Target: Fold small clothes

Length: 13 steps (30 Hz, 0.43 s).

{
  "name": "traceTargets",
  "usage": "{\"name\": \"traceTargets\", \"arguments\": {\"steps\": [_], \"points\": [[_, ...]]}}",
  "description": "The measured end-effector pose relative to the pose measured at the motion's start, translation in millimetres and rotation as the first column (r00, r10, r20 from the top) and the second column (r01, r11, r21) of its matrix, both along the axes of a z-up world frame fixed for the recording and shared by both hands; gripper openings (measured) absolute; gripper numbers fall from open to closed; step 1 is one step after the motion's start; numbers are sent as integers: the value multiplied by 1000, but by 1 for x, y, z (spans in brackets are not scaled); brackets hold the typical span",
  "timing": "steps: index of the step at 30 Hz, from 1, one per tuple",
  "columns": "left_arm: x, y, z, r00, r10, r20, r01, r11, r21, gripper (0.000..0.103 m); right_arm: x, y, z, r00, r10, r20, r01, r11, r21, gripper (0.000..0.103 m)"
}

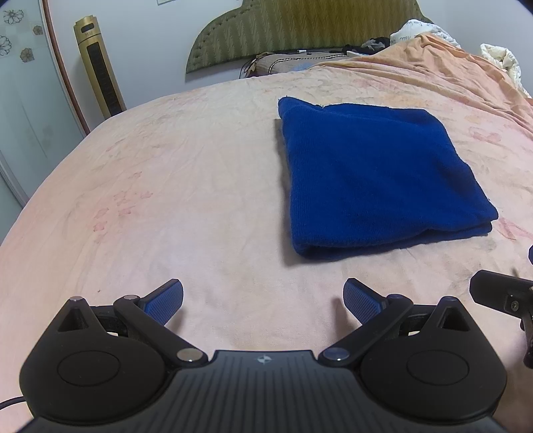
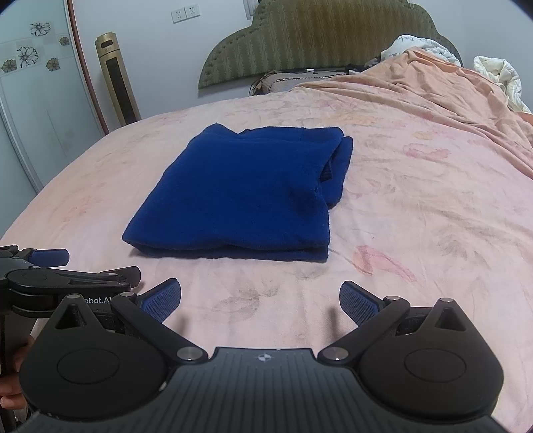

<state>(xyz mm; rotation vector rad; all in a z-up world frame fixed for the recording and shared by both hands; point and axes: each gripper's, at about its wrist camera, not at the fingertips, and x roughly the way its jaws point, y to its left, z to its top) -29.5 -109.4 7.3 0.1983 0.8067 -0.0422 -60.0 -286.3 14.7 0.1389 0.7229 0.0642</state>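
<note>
Item: blue garment (image 1: 376,176), knitted, folded into a rough rectangle of several layers. It lies flat on the pink bedsheet (image 1: 166,200), right of centre in the left wrist view and left of centre in the right wrist view (image 2: 240,196). The folded edge faces the bottom of the frame; in the right wrist view a looser layer pokes out along its right side.

Item: left gripper (image 1: 263,303), bottom centre of its own view. Jaws spread wide, nothing between them, blue pads (image 1: 165,301) facing inward. It is held above bare sheet, near the garment but apart from it. It also appears at the lower left edge of the right wrist view (image 2: 50,258), with part of a hand (image 2: 13,376) below it.

Item: right gripper (image 2: 260,304), bottom centre of its own view. Jaws likewise spread wide and empty, clear of the garment's near edge. A black part of it shows at the right edge of the left wrist view.

Surroundings: green padded headboard (image 2: 319,40), top centre; gold tower fan (image 2: 118,78), upper left; white wall sockets (image 2: 185,13); rumpled peach cover (image 2: 449,90), upper right, with white bedding (image 2: 499,76) beyond it.
</note>
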Motion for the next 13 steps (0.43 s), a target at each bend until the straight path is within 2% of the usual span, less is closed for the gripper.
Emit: {"name": "traceTargets", "arguments": {"steps": [8, 13], "points": [[1, -2, -1, 1000, -8, 6, 8, 1000, 5, 103, 1, 0, -1, 1000, 4, -2, -4, 1000, 2, 103], [-1, -3, 1, 998, -37, 41, 36, 999, 27, 103, 6, -4, -4, 1000, 18, -12, -18, 1000, 10, 103]]}}
